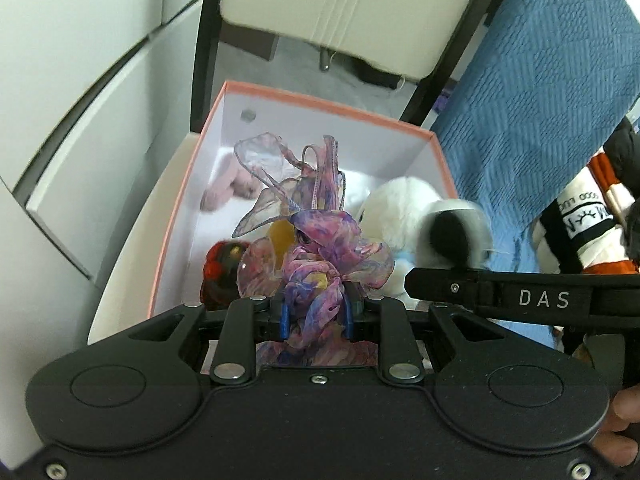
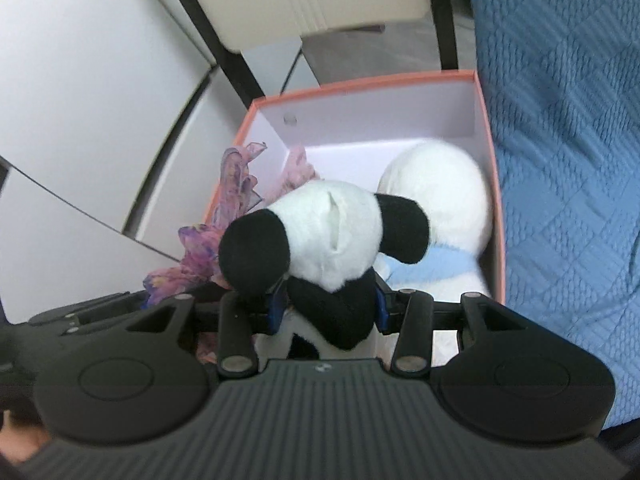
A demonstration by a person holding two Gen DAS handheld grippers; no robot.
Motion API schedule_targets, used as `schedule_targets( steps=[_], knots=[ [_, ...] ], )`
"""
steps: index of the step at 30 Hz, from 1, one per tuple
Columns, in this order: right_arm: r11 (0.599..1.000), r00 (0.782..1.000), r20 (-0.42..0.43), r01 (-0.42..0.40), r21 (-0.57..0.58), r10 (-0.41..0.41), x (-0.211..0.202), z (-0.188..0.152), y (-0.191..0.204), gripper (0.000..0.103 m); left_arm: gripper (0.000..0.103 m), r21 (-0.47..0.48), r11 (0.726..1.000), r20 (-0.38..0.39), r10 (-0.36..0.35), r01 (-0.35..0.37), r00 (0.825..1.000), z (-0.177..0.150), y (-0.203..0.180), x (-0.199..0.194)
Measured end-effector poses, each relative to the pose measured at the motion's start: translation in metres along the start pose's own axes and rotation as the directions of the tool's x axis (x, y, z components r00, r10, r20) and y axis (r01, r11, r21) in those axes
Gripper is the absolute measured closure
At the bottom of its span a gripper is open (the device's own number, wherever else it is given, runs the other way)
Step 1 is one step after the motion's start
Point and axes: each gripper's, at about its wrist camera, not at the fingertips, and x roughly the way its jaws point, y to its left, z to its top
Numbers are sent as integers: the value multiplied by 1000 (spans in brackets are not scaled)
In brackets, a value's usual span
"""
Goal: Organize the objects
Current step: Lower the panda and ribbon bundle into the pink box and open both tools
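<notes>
A pink-rimmed box (image 1: 320, 100) with white walls stands below both grippers. My left gripper (image 1: 316, 316) is shut on a bunch of sheer purple and pink ribbon (image 1: 320, 248), which hangs over the box's near left part. My right gripper (image 2: 328, 308) is shut on a black and white panda plush (image 2: 332, 232), holding it by its black lower body above the box (image 2: 360, 84). Inside lie a white plush (image 2: 436, 184) with a light blue band, a pink fluffy thing (image 1: 228, 188), a red item (image 1: 222, 268) and a yellow one (image 1: 280, 236).
A blue quilted cover (image 2: 560, 120) runs along the box's right side. A cream chair with black legs (image 1: 340, 8) stands just behind the box. White cabinet fronts (image 2: 80, 80) fill the left. Black, white and orange clothing (image 1: 588, 224) lies on the cover at far right.
</notes>
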Motion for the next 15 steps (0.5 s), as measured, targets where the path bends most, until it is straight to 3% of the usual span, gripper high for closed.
schedule_targets(
  steps=[4, 6, 8, 15],
  knots=[
    [1000, 1000, -7, 18, -13, -19, 12, 0, 2, 58, 80, -6, 1000, -15, 3, -3, 1000, -3, 6, 8],
    [999, 999, -5, 31, -20, -31, 15, -2, 4, 58, 74, -5, 1000, -9, -6, 6, 1000, -1, 7, 7],
    [999, 999, -2, 34, -13, -34, 14, 0, 4, 58, 56, -7, 1000, 8, 9, -9, 1000, 3, 7, 3],
    [1000, 997, 72, 12, -16, -11, -18, 17, 9, 58, 47, 4, 1000, 81, 14, -15, 997, 18, -2, -34]
  ],
)
